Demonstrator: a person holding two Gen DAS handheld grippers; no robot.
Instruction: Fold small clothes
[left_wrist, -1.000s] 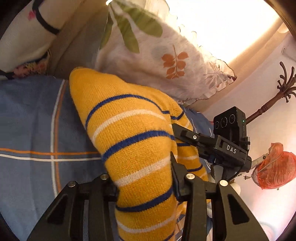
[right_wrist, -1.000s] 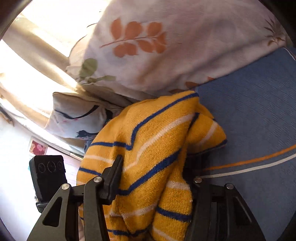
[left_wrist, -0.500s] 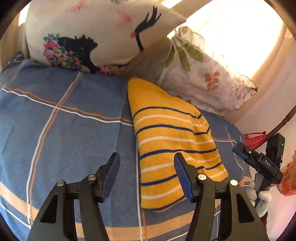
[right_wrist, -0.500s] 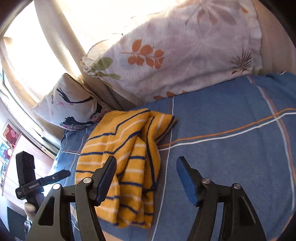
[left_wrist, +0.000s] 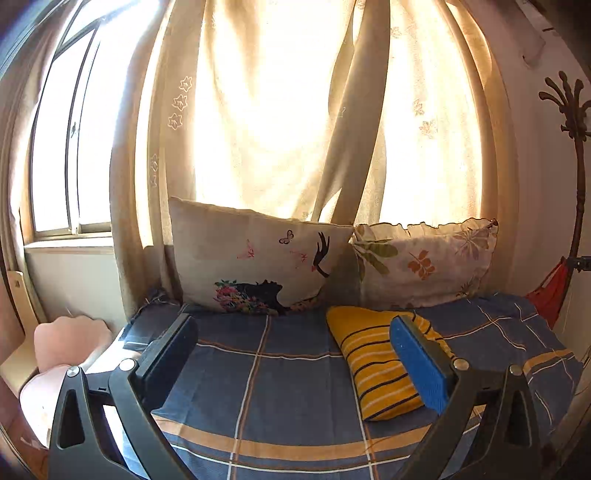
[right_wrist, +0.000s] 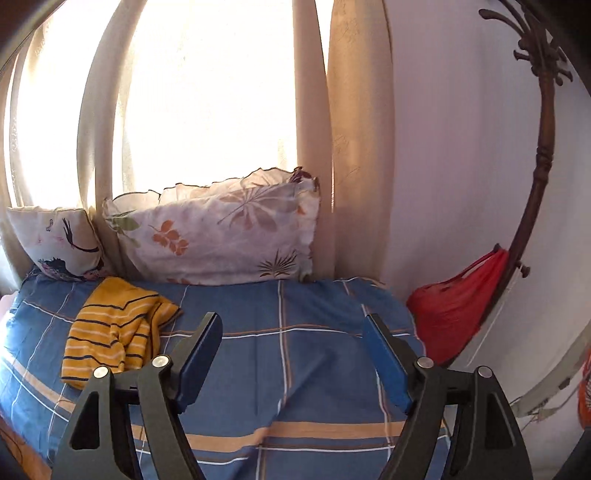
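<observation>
**Op:** Sunlit curtains (left_wrist: 280, 110) fill the top of both views, with a blue checked bed (left_wrist: 280, 387) below them.

**Spotter:** Grippers first?

**Op:** My left gripper (left_wrist: 295, 363) has its jaws spreading wide with nothing between them but bedsheet. My right gripper (right_wrist: 291, 363) is opening too, and it is just as empty. Both hang above the bed, tilted down a little.

**Spotter:** And the garment?

**Op:** I see the yellow striped knit (left_wrist: 376, 363) folded into a compact bundle, lying right of centre in my left view, near the two pillows (right_wrist: 218, 236). My right view puts it at lower left. I judge this fold done and the piece parked toward the head of the bed to leave room.

**Spotter:** What can't you see?

**Op:** My left view's blue pad (left_wrist: 419, 365) covers the knit's right edge, so I can't check how neat that side is. No other clothes show. At lower left of the left view there's a pale pinkish shape (left_wrist: 70, 343) I can't identify. A red bag (right_wrist: 458, 314) hangs off a wooden stand (right_wrist: 543, 147) at the right, its base cut off.
</observation>
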